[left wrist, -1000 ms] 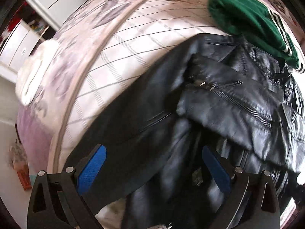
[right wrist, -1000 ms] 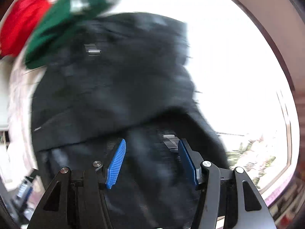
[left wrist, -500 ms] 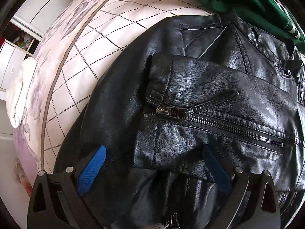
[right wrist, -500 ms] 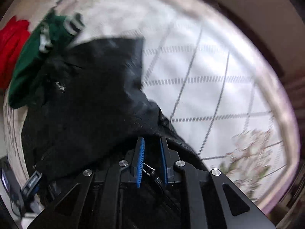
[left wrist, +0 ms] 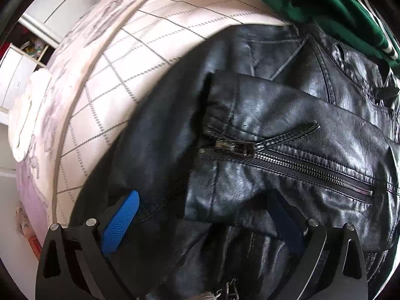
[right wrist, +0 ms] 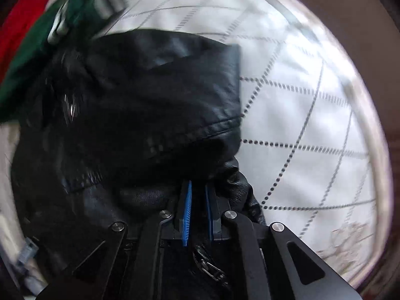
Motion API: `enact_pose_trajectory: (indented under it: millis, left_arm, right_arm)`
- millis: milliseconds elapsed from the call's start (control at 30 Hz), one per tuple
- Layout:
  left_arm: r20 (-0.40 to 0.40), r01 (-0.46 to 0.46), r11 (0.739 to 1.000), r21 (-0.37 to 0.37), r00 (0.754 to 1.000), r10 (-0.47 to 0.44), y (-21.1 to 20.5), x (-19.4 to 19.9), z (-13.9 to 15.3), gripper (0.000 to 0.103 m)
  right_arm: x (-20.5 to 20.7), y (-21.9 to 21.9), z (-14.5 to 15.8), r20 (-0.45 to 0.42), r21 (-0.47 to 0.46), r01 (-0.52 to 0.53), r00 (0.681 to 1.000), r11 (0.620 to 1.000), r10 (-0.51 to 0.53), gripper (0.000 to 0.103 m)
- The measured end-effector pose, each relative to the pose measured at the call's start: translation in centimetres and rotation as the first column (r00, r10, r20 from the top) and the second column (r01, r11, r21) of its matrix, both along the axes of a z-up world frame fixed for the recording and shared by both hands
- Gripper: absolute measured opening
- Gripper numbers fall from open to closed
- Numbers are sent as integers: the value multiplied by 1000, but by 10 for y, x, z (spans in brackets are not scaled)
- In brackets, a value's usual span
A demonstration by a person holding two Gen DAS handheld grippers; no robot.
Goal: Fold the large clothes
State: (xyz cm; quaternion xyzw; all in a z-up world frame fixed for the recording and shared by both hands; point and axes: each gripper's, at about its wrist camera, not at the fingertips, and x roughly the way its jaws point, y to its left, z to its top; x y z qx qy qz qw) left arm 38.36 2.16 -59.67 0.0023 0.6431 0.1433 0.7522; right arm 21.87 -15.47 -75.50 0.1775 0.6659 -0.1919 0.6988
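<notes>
A black leather jacket (left wrist: 287, 135) lies on a quilted bed, one zipped sleeve folded across its body. My left gripper (left wrist: 202, 212) is open just over the jacket's lower part, its blue pads (left wrist: 120, 222) on either side of the leather, holding nothing. In the right wrist view the jacket (right wrist: 150, 105) fills the left and middle. My right gripper (right wrist: 198, 207) is shut on a fold of the jacket's lower edge, the leather bunched between the blue pads (right wrist: 187, 210).
A green garment with white stripes (left wrist: 325, 7) lies against the jacket's far side, also in the right wrist view (right wrist: 37, 57), beside a red one (right wrist: 22, 27). The white quilted bedcover (right wrist: 312, 125) spreads right. White cupboards (left wrist: 15, 75) stand beyond the bed's left edge.
My right gripper has closed from open onto the jacket's edge and moved with it. My left gripper has stayed open and come lower and closer over the jacket.
</notes>
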Motion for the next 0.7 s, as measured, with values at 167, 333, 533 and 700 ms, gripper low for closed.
enact_pose_trajectory:
  millis: [167,333,533,700]
  left_arm:
    - [39,-93,996,-18,995,94,21,-30,32,103]
    - [66,-213,977,-14,975,213,55,-96,70,103]
    - [43,-453,891,-39,890,454,112,-202,98,103]
    - [-14,-635,768,-80,771,636,143,-281,94,103]
  right_arm:
    - [-2,51,22,-79,-152,-185,982,971,174,54]
    - [-32,99,43,-48,-198,-276,961,941,272,74]
    - [-85,151,58,-28,-168,-384,922,908,385,80]
    - [-136,179,66,-20,-151,-482,874,863,485,85]
